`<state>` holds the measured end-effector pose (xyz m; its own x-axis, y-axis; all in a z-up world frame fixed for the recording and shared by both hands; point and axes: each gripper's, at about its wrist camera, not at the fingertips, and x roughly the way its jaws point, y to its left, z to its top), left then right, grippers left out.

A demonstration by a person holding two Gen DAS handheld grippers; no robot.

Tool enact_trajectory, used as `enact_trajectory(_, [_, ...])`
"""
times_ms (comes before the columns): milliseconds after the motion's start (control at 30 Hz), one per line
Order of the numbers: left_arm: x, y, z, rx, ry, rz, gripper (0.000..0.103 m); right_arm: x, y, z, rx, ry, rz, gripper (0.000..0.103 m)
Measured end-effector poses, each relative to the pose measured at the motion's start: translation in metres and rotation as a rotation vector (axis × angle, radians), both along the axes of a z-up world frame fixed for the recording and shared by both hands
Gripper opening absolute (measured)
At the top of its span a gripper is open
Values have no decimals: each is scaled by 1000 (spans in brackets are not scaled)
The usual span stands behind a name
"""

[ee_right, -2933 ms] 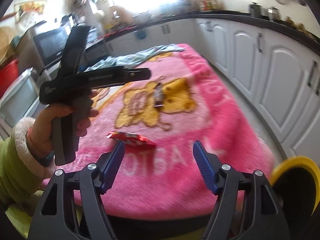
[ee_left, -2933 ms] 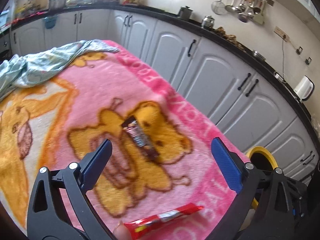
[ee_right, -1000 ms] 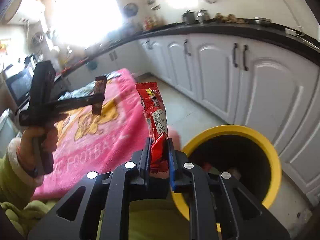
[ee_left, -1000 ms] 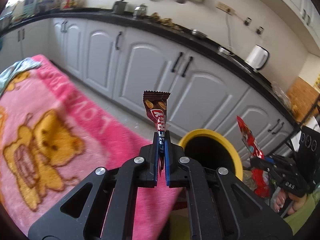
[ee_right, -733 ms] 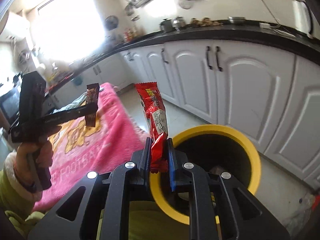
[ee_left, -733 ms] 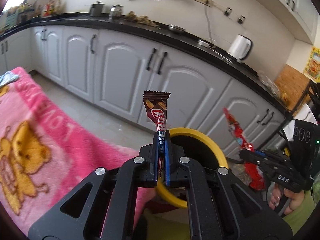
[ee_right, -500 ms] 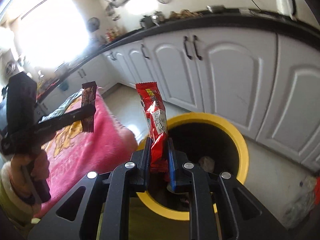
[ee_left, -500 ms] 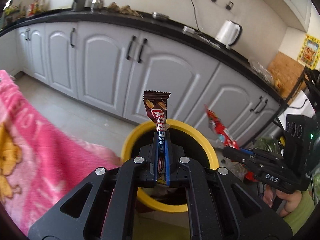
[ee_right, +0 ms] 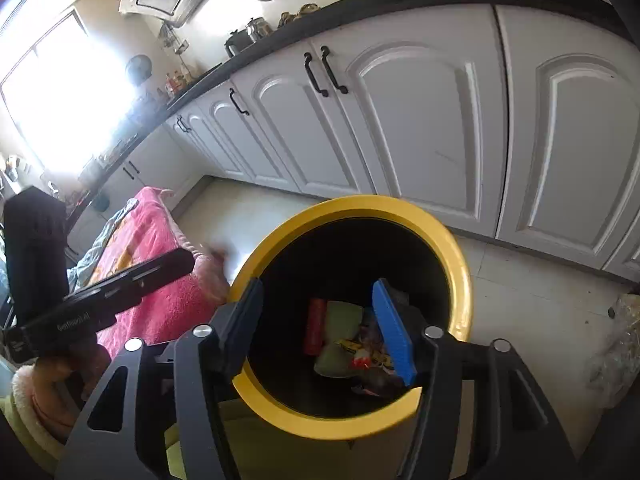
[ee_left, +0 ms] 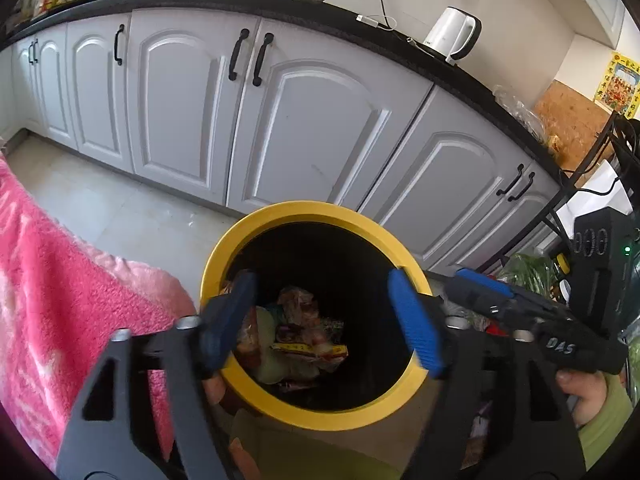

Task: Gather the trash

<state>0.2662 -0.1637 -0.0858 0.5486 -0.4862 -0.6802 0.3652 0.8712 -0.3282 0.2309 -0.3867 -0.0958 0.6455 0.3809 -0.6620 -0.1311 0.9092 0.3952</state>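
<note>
Right now both of your tongs hang over the yellow-rimmed bin (ee_left: 224, 248) — the left tongs (ee_left: 320, 320) and the right tongs (ee_right: 320, 324) are each opening, with nothing between the blue pads. Down inside lies the trash: a heap of wrappers (ee_left: 304, 340), and a red wrapper (ee_right: 314, 326) standing among them. By the look of it, this drop is done. What's left you can't judge from here — only a strip of the pink blanket (ee_left: 60, 300) shows, and no litter is visible on it.
</note>
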Motion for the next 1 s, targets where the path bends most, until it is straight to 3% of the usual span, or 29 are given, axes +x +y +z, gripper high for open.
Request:
enact_trajectory(67, [-5, 3, 4, -4, -11, 0, 75, -8, 1, 7, -17, -22, -8, 66])
enact_trajectory(167, [-16, 12, 15, 1, -40, 20, 91, -23, 6, 19, -55, -58, -14, 76])
enact_trajectory(400, [-48, 33, 40, 38, -110, 69, 92, -56, 26, 43, -127, -138, -33, 95])
enact_trajectory(867, [-129, 91, 71, 90, -230, 265, 92, -129, 82, 76, -218, -321, -26, 97])
enact_trajectory(1000, [-152, 99, 76, 144, -300, 312, 92, -152, 91, 80, -249, -402, -59, 97])
